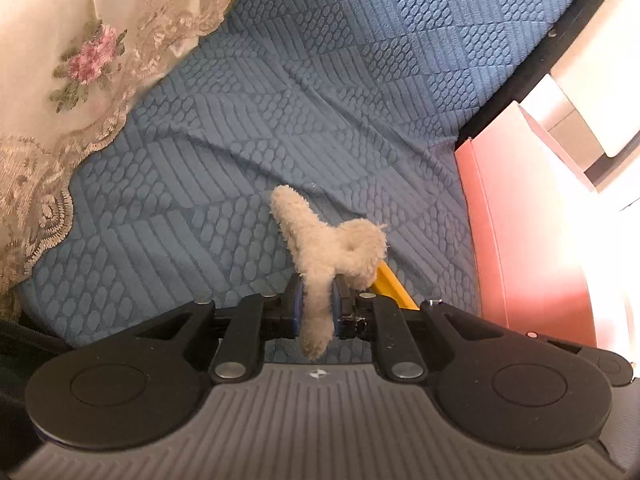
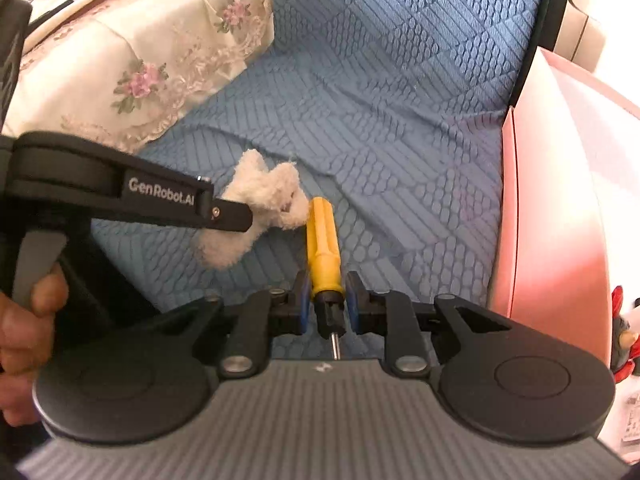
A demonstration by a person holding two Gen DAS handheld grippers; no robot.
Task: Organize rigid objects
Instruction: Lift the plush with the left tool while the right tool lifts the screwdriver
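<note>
My left gripper (image 1: pixel 317 305) is shut on a fluffy cream plush piece (image 1: pixel 324 240) and holds it over the blue textured cover (image 1: pixel 280 80). The plush piece also shows in the right wrist view (image 2: pixel 264 200), pinched in the left gripper (image 2: pixel 250 216). My right gripper (image 2: pixel 327 300) is shut on a yellow-handled screwdriver (image 2: pixel 323 248), gripped near its black collar, metal tip pointing back toward the camera. The screwdriver's handle (image 1: pixel 394 286) peeks out just right of the plush in the left wrist view.
A pink box (image 1: pixel 532 240) stands at the right edge of the blue cover; it also shows in the right wrist view (image 2: pixel 560 200). A cream floral lace cloth (image 1: pixel 60 60) covers the left side (image 2: pixel 140 60). A small red toy (image 2: pixel 624 336) lies far right.
</note>
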